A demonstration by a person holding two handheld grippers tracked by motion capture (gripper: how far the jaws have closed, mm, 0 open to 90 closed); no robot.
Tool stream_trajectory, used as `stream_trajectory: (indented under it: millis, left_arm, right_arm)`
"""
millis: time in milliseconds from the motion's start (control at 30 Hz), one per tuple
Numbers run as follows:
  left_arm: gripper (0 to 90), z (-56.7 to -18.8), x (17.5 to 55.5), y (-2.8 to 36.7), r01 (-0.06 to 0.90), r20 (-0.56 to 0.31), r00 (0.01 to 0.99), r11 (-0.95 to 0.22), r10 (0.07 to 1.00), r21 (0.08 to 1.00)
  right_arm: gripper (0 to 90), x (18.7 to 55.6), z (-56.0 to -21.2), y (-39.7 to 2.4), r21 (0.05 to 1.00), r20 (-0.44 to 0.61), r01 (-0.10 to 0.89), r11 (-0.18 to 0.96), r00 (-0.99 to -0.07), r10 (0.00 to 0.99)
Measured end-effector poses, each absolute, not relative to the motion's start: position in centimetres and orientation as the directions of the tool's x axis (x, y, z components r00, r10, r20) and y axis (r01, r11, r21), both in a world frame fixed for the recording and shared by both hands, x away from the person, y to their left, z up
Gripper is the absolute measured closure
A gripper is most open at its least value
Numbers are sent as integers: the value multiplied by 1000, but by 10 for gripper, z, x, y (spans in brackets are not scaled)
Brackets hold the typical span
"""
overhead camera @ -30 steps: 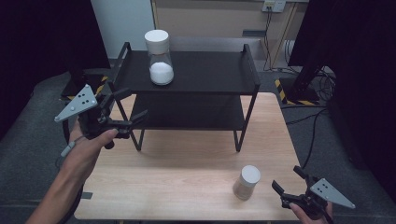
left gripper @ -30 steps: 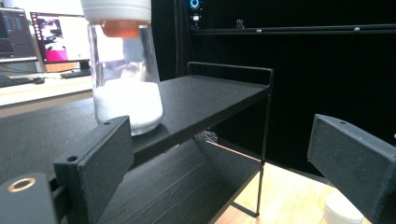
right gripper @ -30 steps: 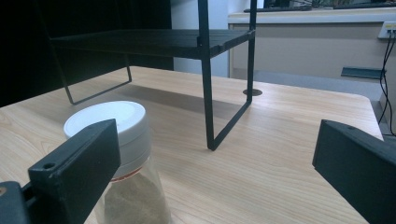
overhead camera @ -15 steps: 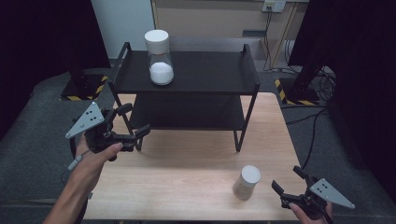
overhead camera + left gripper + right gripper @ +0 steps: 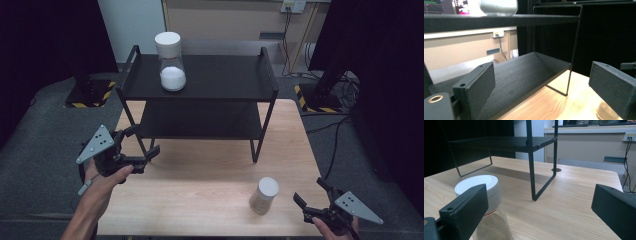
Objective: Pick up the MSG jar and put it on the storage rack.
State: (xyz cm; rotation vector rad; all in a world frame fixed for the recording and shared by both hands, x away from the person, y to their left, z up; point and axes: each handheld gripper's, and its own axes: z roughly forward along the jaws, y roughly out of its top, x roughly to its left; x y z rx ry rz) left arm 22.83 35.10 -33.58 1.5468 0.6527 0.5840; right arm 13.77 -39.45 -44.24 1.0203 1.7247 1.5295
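A clear jar with a white lid and white contents stands at the left of the top tier of a black two-tier shelf. Its base shows in the left gripper view. A second white-lidded jar with brownish contents stands on the wooden table, front right. My left gripper hovers open by the shelf's front left leg, its jaws toward the lower tier, nothing between them. My right gripper stands open just right of the brownish jar, apart from it.
The shelf's thin legs stand on the table between the two grippers. The table's front middle is bare wood. A dark floor, cables and a wall socket lie beyond the table's far edge.
My left gripper has sunk and drawn a little toward the table's front left, jaws still wide. The right gripper and both jars have stayed where they were.
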Motion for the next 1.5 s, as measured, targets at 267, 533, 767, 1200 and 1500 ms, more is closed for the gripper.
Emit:
stream_trajectory:
  millis: [267,533,767,1200,1500]
  left_arm:
    - [59,-358,218,351,83,-18,692,-55,722,995]
    - [58,-378,207,348,85,5,673,-84,740,993]
    - [58,-393,200,349,110,0,666,-99,746,989]
    - [58,-412,186,349,135,-9,647,-103,762,986]
    - [58,-424,175,352,152,-22,633,-96,774,984]
  right_arm:
    - [15,137,-442,-395,988,46,150,37,-514,856]
    - [13,137,-442,-394,988,40,149,41,-507,861]
    - [13,137,-442,-395,988,40,149,41,-507,861]
    - [13,137,-442,-394,987,38,153,47,-508,861]
    - [13,137,-442,-393,987,36,153,49,-508,861]
